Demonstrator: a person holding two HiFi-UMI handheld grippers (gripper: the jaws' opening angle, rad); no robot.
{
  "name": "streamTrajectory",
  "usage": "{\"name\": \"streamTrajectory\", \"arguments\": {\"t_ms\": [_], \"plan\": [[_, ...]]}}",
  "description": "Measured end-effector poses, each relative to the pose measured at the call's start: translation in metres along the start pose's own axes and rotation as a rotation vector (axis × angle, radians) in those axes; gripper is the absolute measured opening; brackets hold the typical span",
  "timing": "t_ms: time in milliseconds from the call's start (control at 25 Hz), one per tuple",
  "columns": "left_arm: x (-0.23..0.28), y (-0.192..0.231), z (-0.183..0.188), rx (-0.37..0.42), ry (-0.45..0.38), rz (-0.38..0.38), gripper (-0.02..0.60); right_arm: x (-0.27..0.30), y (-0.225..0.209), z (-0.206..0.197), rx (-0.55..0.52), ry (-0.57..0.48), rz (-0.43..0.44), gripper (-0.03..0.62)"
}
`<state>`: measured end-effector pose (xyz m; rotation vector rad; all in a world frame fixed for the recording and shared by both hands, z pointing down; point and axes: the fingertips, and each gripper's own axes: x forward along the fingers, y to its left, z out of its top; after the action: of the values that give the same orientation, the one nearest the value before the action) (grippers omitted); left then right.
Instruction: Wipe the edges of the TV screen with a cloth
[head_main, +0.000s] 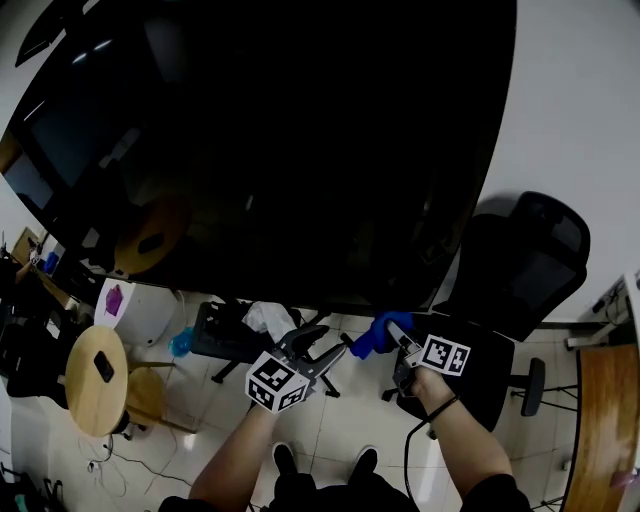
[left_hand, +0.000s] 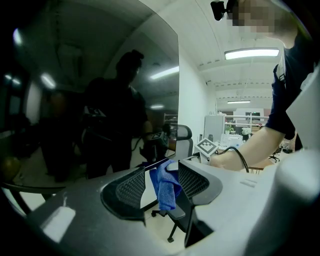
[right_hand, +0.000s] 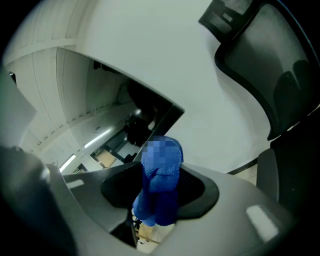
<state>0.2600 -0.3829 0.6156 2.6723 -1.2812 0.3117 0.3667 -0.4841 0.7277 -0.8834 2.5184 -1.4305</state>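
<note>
The big dark TV screen fills the upper head view, and its lower edge runs just above both grippers. My right gripper is shut on a bunched blue cloth, held just below the screen's lower right part. In the right gripper view the cloth sticks up between the jaws towards the TV's corner. My left gripper stands open to the left of the cloth and a little apart from it. Through its jaws I see the cloth hanging beyond them, beside the reflecting screen.
A black office chair stands against the white wall right of the TV. Below the screen sit a black wheeled base with white material on it, a round wooden stool and, at far right, a wooden desk.
</note>
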Motion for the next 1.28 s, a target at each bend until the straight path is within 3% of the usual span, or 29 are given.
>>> {"name": "streamTrajectory", "arguments": {"t_ms": [280,800,1280], "plan": [[-0.049,0.040,-0.009,-0.012,-0.013,-0.032,0.196,0.025,0.020,-0.016,-0.043,-0.026,-0.068,0.188],[-0.123,0.115,-0.035,0.033,0.008,-0.181,0.196,0.096,0.073,-0.066,-0.030,-0.145,-0.154,0.189],[-0.170,0.158,-0.059,-0.009,0.010,-0.113,0.196,0.157,0.113,-0.105,-0.056,-0.079,-0.095,0.189]]}}
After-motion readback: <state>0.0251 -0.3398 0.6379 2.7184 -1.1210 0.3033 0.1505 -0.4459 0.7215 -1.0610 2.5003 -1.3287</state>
